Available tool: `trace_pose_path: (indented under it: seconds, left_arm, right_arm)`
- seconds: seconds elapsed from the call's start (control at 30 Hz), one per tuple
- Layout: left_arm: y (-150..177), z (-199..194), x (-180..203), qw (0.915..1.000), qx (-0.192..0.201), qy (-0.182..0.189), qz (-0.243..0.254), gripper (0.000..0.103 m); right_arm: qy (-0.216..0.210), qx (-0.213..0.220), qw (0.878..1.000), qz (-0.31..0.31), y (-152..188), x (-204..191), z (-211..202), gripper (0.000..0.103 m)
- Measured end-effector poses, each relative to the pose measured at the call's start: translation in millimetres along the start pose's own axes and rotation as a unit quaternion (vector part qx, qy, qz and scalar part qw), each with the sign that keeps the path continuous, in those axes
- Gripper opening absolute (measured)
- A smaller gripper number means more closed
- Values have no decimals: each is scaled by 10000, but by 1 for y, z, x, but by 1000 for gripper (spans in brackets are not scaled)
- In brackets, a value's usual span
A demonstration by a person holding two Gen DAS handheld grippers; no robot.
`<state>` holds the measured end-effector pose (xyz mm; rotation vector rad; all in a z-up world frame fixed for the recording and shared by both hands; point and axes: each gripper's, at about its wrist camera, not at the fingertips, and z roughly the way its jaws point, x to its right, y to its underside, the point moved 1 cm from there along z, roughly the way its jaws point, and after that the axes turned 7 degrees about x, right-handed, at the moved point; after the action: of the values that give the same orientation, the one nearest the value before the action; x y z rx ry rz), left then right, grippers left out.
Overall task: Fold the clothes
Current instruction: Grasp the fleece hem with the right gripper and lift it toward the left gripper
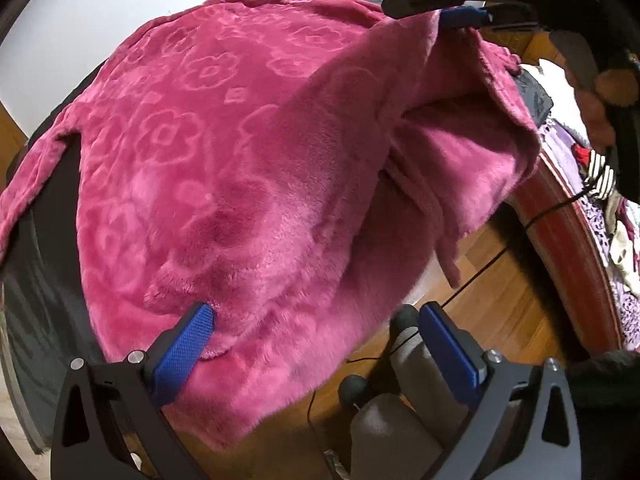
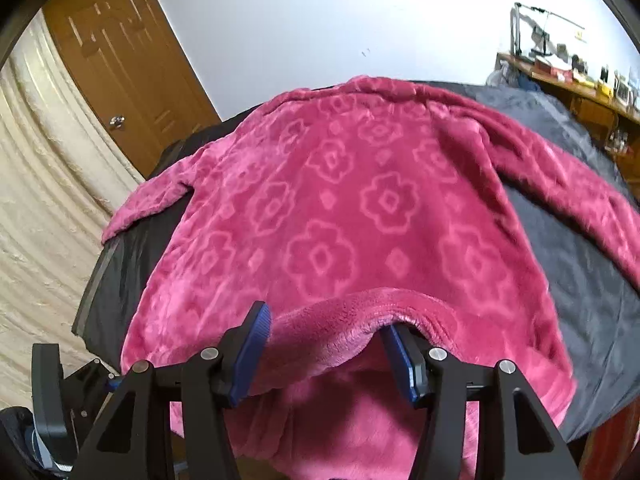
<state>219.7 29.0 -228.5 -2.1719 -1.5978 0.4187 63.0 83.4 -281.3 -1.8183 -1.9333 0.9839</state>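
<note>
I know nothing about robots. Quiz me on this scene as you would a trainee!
1. True or false: the left gripper is open.
2. The pink garment is patterned with: A stripes, B flowers, C dots.
3. Which gripper holds the garment's hem lifted?

Key: 1 true. 2 B. 3 The right gripper.

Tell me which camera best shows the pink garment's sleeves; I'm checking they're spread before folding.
The right wrist view: the pink fleece garment lies back-up, left sleeve and right sleeve both angled outward. The left wrist view shows only one sleeve; lifted fabric hides the other.
</note>
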Motion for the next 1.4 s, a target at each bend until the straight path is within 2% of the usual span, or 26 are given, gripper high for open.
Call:
trace_pose_path:
  seconds: [0.03, 0.1, 0.27, 0.37, 0.47, 0.53, 0.6, 0.7, 0.8, 0.87, 1.03, 1.1, 1.13, 1.23, 1.27, 1.4]
  left_arm:
    - [-20, 19, -7, 9999, -29, -104, -4, 102]
    - [-23, 51, -12, 9994, -105, -328, -89, 102]
    - [-38, 63, -37, 9982, -154, -469, -354, 102]
    - [-46, 63, -45, 9975, -150, -591, -369, 102]
    - [-51, 62, -56, 9966, -162, -504, -627, 102]
    - [-53, 57, -62, 9963, -168, -520, -660, 102]
    - [-56, 52, -68, 9960, -175, -536, -693, 102]
    - [-58, 47, -77, 9953, -207, -579, -749, 102]
    - [-55, 41, -85, 9946, -202, -564, -850, 102]
    - [-52, 37, -86, 9945, -198, -538, -874, 102]
    - [-45, 33, -82, 9958, -240, -515, -720, 102]
    - [-41, 45, -73, 9962, -249, -534, -635, 102]
    - [-38, 56, -67, 9964, -256, -528, -614, 102]
    - [-36, 60, -68, 9963, -263, -516, -640, 102]
    - [-36, 62, -68, 9962, -265, -512, -649, 102]
    - [-35, 66, -69, 9961, -276, -500, -678, 102]
  right_arm:
    - [20, -44, 10000, -13, 0, 0, 3, 58]
    - [43, -134, 9999, -25, 2, -2, 9, 58]
    - [-199, -307, 9993, 29, 24, -3, 4, 59]
    - [-636, -509, 9964, 253, 46, -1, -3, 59]
    - [-1379, -804, 9846, 713, 70, 3, -7, 59]
    - [-1813, -975, 9724, 1100, 83, 3, -2, 59]
    - [-2145, -1090, 9583, 1543, 95, 6, 4, 59]
    - [-2383, -1247, 9405, 2077, 107, 11, 19, 59]
    - [-2175, -1350, 9432, 2117, 113, 13, 27, 59]
    - [-2174, -1368, 9395, 2265, 115, 15, 32, 59]
    - [-2599, -1508, 9168, 2629, 117, 11, 44, 59]
    - [-2836, -1620, 9045, 2742, 119, 5, 50, 59]
    - [-2835, -1632, 9040, 2752, 119, 3, 51, 59]
    - [-2454, -1325, 9244, 2601, 111, 6, 42, 59]
    - [-2455, -1236, 9235, 2677, 108, 9, 41, 59]
    - [-2848, -1294, 9020, 2975, 103, 14, 48, 59]
